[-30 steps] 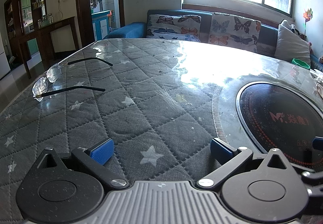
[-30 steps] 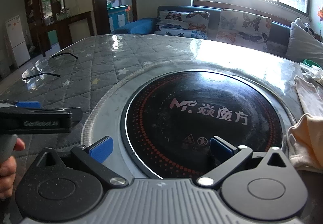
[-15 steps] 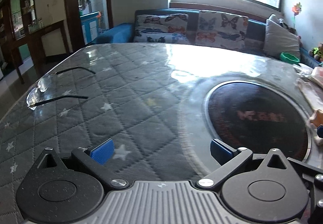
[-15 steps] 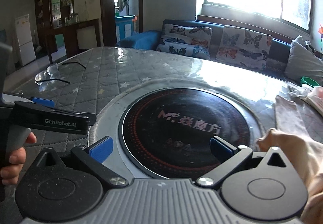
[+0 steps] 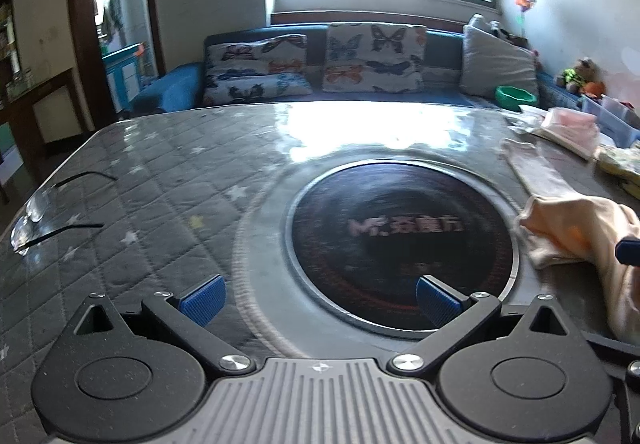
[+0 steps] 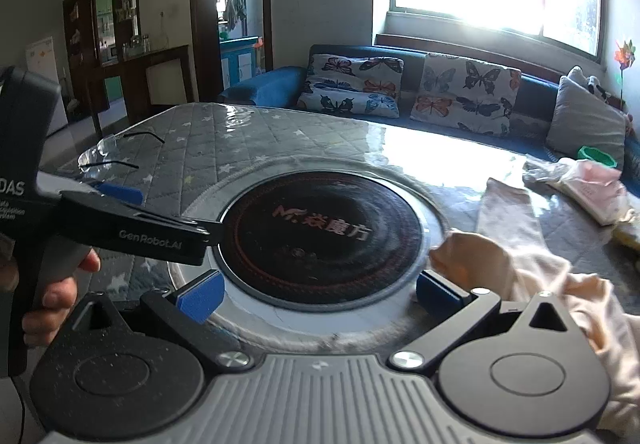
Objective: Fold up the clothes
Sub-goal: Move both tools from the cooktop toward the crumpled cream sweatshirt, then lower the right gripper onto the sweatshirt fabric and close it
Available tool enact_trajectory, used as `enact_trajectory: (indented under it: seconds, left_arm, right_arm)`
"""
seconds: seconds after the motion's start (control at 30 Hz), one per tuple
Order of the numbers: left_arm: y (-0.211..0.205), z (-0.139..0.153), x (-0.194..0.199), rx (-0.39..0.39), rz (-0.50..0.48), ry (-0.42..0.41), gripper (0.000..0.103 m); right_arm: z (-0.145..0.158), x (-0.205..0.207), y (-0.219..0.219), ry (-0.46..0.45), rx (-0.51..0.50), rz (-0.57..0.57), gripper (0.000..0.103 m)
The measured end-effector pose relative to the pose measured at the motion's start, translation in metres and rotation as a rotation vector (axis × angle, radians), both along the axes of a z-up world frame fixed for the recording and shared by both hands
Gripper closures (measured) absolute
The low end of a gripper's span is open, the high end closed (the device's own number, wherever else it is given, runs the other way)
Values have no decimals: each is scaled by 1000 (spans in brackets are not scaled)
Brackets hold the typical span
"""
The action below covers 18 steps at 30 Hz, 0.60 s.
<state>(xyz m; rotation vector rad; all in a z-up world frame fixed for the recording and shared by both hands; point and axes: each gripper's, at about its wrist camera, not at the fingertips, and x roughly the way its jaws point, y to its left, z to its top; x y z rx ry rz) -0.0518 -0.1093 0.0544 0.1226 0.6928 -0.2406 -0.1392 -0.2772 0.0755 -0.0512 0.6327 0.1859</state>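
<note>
A pale peach garment [image 5: 580, 232] lies crumpled at the table's right side; in the right wrist view it [image 6: 520, 276] spreads beside and under my right finger. My left gripper [image 5: 316, 300] is open and empty above the black round hob [image 5: 400, 236]. My right gripper [image 6: 316, 296] is open and empty over the hob's [image 6: 320, 232] near edge, its right fingertip next to the garment. The left gripper's body [image 6: 120, 228] shows at the left of the right wrist view.
Eyeglasses [image 5: 44, 211] lie near the table's left edge. A pink and white pile of clothes [image 5: 568, 127] and a yellow item [image 5: 620, 163] sit at the far right. A sofa with butterfly cushions [image 5: 340, 63] stands behind the quilted table [image 5: 160, 179].
Both grippers have risen and swung right, bringing the peach garment and the clothes pile into view. Both stay open.
</note>
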Motion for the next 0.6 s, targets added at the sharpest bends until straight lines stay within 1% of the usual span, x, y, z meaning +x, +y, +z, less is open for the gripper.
enact_trajectory:
  seconds: [0.23, 0.33, 0.6]
  left_arm:
    - [-27, 9, -11, 5, -77, 4, 0]
    - [-38, 11, -13, -1, -106, 14, 0]
    - [-69, 12, -20, 15, -183, 30, 0]
  right_arm:
    - [15, -22, -29, -5, -14, -40, 0]
    - [16, -27, -39, 8, -33, -62, 0]
    - [18, -37, -61, 51, -66, -111, 0]
